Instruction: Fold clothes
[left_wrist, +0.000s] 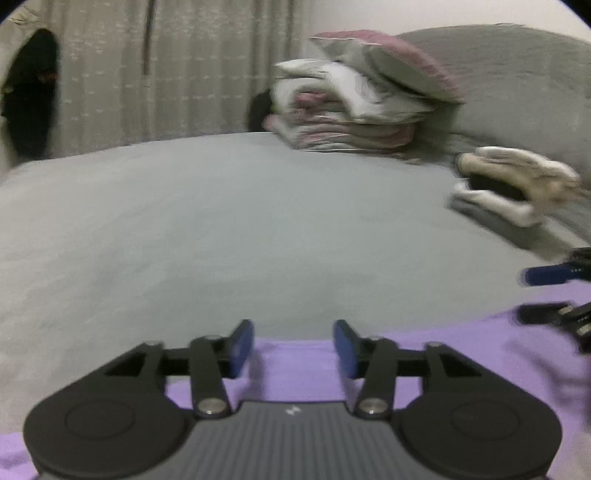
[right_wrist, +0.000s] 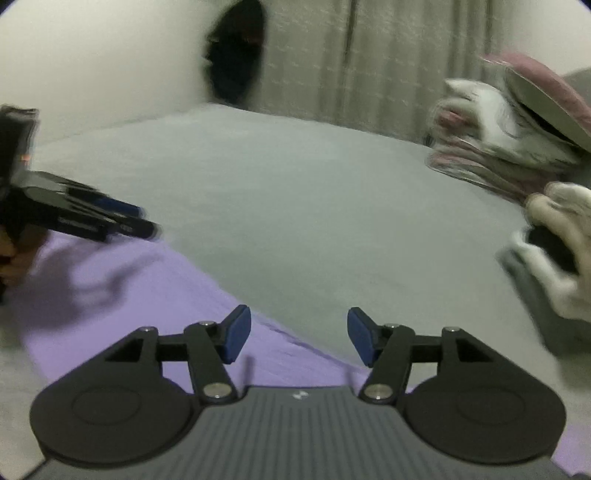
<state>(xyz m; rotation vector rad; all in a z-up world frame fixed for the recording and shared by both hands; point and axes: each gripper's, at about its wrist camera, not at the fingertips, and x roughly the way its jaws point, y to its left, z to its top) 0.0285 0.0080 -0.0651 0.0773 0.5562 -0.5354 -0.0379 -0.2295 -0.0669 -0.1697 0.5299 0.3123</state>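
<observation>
Looking out through the left wrist camera: wide grey bed sheet (left_wrist: 229, 221) spreading flat and matte across the frame, faintly mottled, curving away with the lens. Hanging behind it, beige pleated curtain (left_wrist: 166, 70) falling in soft vertical folds, with a dark garment (left_wrist: 31, 92) drooping at the far left. Sitting at the head end, a stack of pink-and-white folded bedding (left_wrist: 354, 96), puffy and layered, leaning against a grey padded headboard (left_wrist: 517, 81). Lying just in front, a small cream-and-grey pile of clothes (left_wrist: 513, 184), blurred. Spreading smooth under the left gripper (left_wrist: 293, 349), a lilac purple garment (left_wrist: 303, 373), flat and creaseless at the near edge of the bed. Standing well apart, blue-padded jaws, gripping nothing. Poking in at the right edge, the right gripper (left_wrist: 546, 291), jaws parted, empty.

Switching to the right wrist camera: same grey sheet (right_wrist: 295, 206) running off to a pale wall and curtain (right_wrist: 388, 70). Lying diagonally, the purple garment (right_wrist: 147, 295), its long straight edge crossing under the right gripper (right_wrist: 299, 334). Holding wide open again, blue pads clear of the cloth. Hovering at the left, the left gripper (right_wrist: 146, 221) above the purple fabric, a hand (right_wrist: 11, 254) wrapping its handle; too blurred to judge its jaws from here.
</observation>
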